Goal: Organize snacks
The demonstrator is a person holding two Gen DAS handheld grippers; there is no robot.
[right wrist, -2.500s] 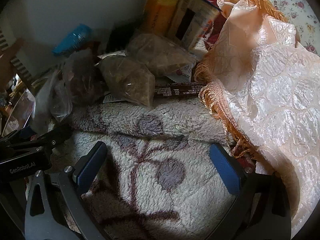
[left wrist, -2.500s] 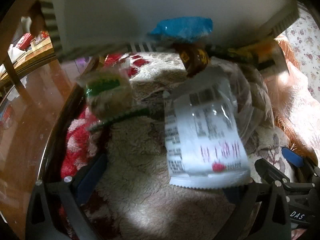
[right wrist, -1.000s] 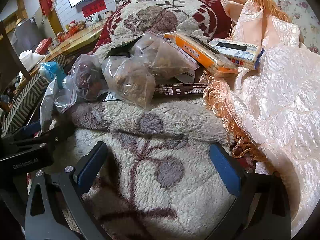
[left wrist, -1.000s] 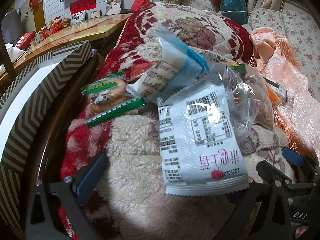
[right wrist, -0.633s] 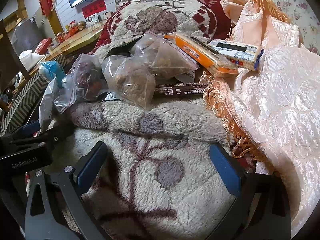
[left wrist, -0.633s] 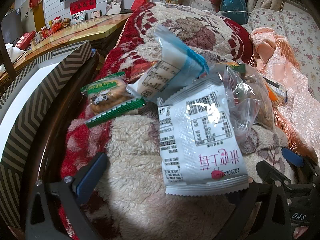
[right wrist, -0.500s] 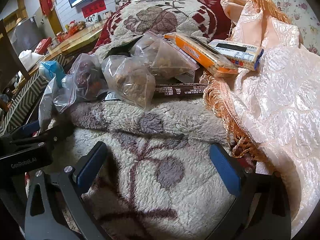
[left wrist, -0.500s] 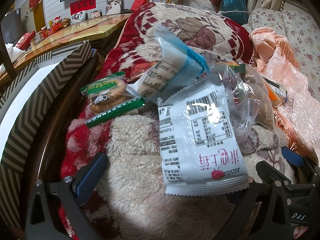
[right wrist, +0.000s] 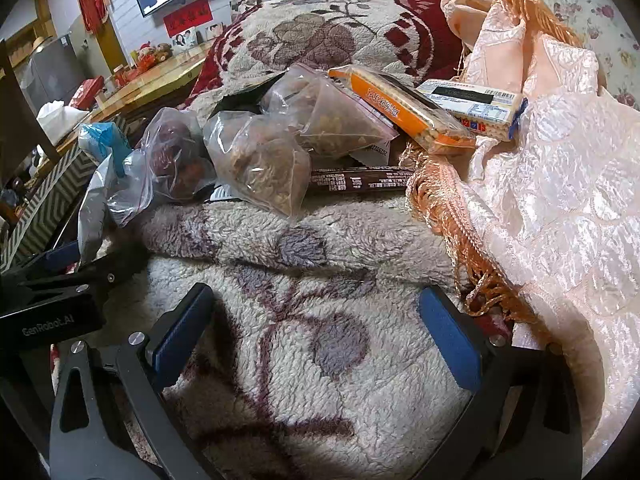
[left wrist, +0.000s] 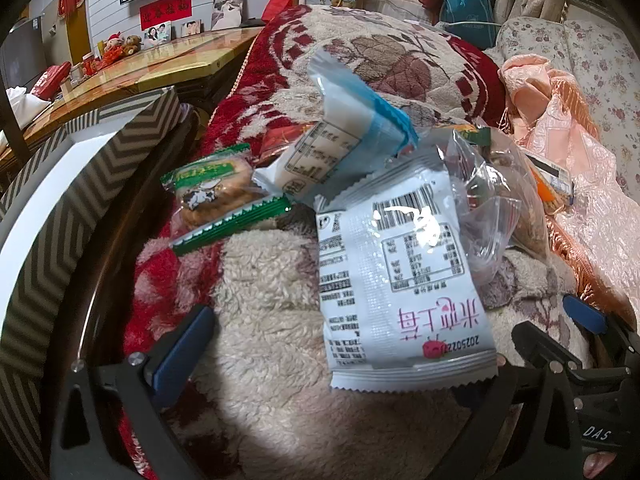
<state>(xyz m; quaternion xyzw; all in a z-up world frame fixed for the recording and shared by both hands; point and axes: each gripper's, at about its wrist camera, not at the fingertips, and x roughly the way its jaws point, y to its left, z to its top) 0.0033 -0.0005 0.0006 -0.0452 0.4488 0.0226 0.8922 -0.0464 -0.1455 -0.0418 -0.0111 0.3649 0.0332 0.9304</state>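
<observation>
A pile of snacks lies on a fleecy blanket (left wrist: 280,280). In the left wrist view, a white barcode packet (left wrist: 400,272) lies in front, its lower edge over my right finger. Behind it are a blue-and-white packet (left wrist: 352,136), a green biscuit packet (left wrist: 216,184) and a clear zip bag (left wrist: 492,200). My left gripper (left wrist: 332,360) is open and holds nothing. The right wrist view shows clear bags of nuts (right wrist: 260,160), a bag of red fruit (right wrist: 176,156), an orange cracker pack (right wrist: 400,108), a white box (right wrist: 468,104) and a dark bar (right wrist: 360,180). My right gripper (right wrist: 314,332) is open over bare blanket.
A chevron-patterned box (left wrist: 80,184) with a white inside lies at the left, beside a dark wooden edge. A peach fringed cloth (right wrist: 540,160) covers the right side. The left gripper's body (right wrist: 60,300) sits close on the left of the right gripper. A wooden table (left wrist: 160,64) stands behind.
The patterned box, which hung over the pile 2.5 s ago, now rests at the left and the snacks lie uncovered. Over the last second nothing has moved.
</observation>
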